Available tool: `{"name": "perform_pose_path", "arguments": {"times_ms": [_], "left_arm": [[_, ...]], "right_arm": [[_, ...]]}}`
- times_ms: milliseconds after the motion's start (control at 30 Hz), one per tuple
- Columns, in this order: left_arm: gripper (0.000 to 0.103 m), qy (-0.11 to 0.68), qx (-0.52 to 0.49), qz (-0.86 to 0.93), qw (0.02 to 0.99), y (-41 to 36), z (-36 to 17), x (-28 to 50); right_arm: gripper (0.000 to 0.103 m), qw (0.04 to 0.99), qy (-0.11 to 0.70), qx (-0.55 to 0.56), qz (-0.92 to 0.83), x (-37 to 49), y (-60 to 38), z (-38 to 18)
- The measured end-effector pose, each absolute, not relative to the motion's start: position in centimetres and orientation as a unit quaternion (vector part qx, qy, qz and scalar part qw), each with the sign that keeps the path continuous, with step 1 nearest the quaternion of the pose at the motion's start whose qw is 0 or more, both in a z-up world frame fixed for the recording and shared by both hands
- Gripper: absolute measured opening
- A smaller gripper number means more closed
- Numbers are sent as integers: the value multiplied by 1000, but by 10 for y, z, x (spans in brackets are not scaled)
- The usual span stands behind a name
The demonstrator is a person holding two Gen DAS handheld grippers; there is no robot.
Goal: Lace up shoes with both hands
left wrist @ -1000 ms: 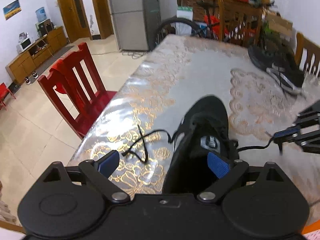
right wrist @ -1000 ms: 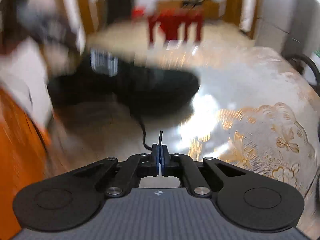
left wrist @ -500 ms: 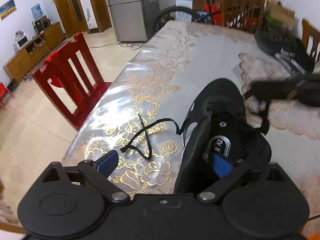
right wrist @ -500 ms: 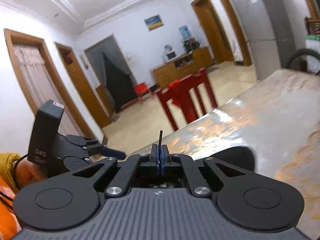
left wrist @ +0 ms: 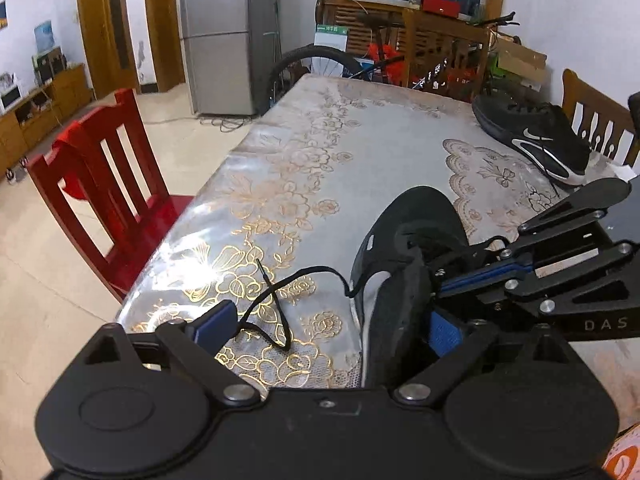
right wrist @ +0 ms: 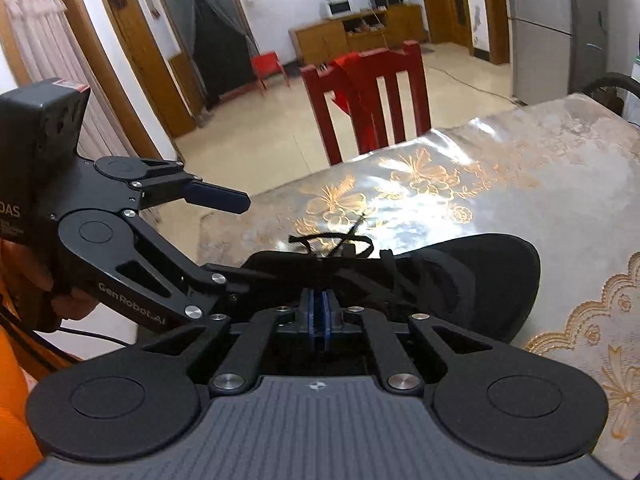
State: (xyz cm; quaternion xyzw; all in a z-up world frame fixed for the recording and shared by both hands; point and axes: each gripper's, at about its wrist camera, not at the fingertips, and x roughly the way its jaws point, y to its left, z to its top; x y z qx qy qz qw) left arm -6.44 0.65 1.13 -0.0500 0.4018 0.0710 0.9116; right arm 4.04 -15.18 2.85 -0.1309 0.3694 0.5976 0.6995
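A black shoe [left wrist: 412,240] lies toe-away on the table [left wrist: 360,140]. My left gripper [left wrist: 330,326] is open and straddles the shoe's left wall, with one blue pad [left wrist: 216,322] over the table and the other pad [left wrist: 444,330] inside the shoe opening. A loose lace [left wrist: 276,300] trails from a left eyelet onto the table. My right gripper [left wrist: 440,286] reaches in from the right and is shut on the other lace end at the tongue. In the right wrist view the right gripper [right wrist: 320,312] sits just above the shoe [right wrist: 480,272], and the left gripper [right wrist: 240,236] is at the left.
A second black shoe [left wrist: 532,136] rests at the table's far right edge. A red chair [left wrist: 100,168] stands beside the table's left edge. A bicycle wheel [left wrist: 312,64] and wooden chairs stand beyond the far end. A hand [right wrist: 68,300] holds the left gripper.
The right gripper swung from the shoe's right side up over it, then down onto the shoe's tongue, still shut. The left gripper stayed open astride the shoe.
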Motion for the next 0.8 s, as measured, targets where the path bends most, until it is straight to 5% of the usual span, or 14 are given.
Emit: {"name": "perform_pose_path", "arguments": {"times_ms": [600,667,800], "left_arm": [[97,400,-81,54,911,23,14,-63],[97,402,-102,57,908,29,13,-63],[97,410,-158,66,896,43,10,-63]], "right_arm": [[17,676,347,-234,606,31,-124,30],[2,669,345,-247,610,30,-121,31],[3,689,330,-240,598,25,-127,30]]}}
